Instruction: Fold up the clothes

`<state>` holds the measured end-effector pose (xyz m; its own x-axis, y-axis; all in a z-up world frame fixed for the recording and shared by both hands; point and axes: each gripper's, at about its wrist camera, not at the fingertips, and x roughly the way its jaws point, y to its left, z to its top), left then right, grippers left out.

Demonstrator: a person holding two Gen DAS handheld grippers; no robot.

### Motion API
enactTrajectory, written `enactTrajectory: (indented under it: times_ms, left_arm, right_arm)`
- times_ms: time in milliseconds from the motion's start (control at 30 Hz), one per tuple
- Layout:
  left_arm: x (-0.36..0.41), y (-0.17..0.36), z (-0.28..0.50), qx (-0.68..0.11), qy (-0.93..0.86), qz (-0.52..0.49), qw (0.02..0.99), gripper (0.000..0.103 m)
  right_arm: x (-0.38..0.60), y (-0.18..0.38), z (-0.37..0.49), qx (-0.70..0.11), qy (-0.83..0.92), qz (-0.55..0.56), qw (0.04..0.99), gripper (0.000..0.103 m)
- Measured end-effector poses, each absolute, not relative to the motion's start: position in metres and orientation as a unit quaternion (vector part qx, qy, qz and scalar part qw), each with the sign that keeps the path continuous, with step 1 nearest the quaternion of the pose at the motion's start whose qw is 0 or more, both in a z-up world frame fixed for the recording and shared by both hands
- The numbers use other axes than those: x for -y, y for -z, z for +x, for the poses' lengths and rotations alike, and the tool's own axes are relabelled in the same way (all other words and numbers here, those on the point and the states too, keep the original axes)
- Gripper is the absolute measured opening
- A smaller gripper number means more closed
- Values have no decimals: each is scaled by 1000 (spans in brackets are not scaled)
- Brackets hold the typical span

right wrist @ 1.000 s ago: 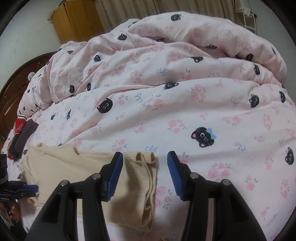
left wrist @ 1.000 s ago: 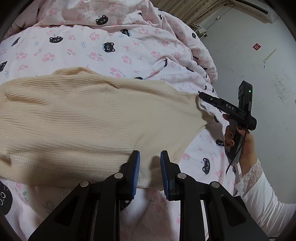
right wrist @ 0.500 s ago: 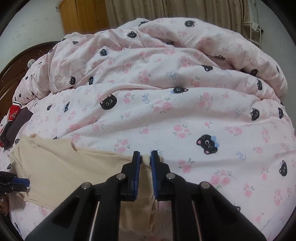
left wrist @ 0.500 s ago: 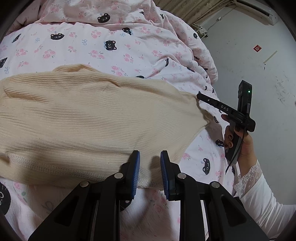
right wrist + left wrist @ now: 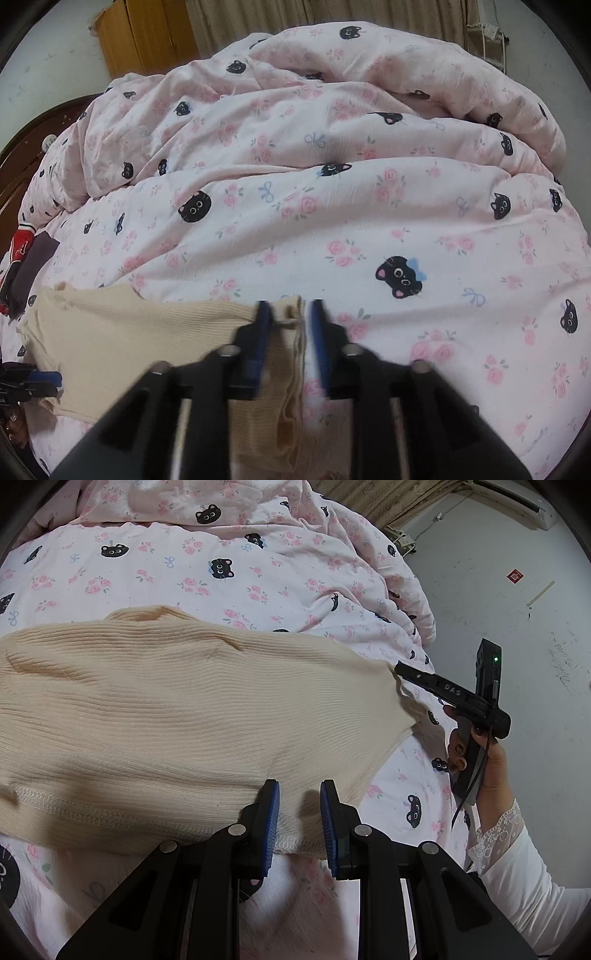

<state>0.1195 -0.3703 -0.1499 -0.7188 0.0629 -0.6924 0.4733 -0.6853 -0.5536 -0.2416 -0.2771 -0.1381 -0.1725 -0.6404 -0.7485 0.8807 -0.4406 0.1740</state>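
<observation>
A cream ribbed knit garment [image 5: 177, 716] lies spread flat on the bed. My left gripper [image 5: 299, 812] rests at its stitched near hem; the jaws stand a little apart, with flat cloth between them and no pinch showing. In the right wrist view the same garment [image 5: 122, 332] reaches in from the left. Its folded right edge [image 5: 291, 317] stands between the blurred blue pads of my right gripper [image 5: 290, 325], whose jaws are opening. The left wrist view shows that right gripper [image 5: 402, 670] from the side, at the garment's right corner, held by a hand [image 5: 480, 753] in a white sleeve.
A pink duvet [image 5: 332, 192] printed with black cats and roses covers the bed and bunches high at the back. Dark and red clothes [image 5: 22, 258] lie at the left edge by a wooden headboard. A wooden cabinet [image 5: 147, 33] stands behind. Grey floor [image 5: 535, 701] lies right of the bed.
My right gripper's jaws shut on the garment's folded edge half a second ago and have parted again. The left gripper and the garment have stayed where they were.
</observation>
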Motion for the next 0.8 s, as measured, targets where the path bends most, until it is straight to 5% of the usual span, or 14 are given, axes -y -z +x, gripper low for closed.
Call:
enactTrajectory:
  times_ms: [33, 67, 300, 800]
  left_arm:
    - [370, 150, 120, -378, 847, 355, 121, 19]
    - [370, 150, 120, -378, 846, 355, 121, 19]
    - [371, 150, 120, -379, 846, 355, 121, 19]
    - [370, 152, 120, -379, 846, 355, 121, 19]
  right_arm:
    - [274, 136, -244, -143, 752, 397, 507, 53]
    - [271, 133, -247, -134, 753, 398, 507, 55]
    - [257, 142, -273, -53, 685, 477, 549, 55]
    - [277, 176, -288, -34, 659, 506, 555, 53]
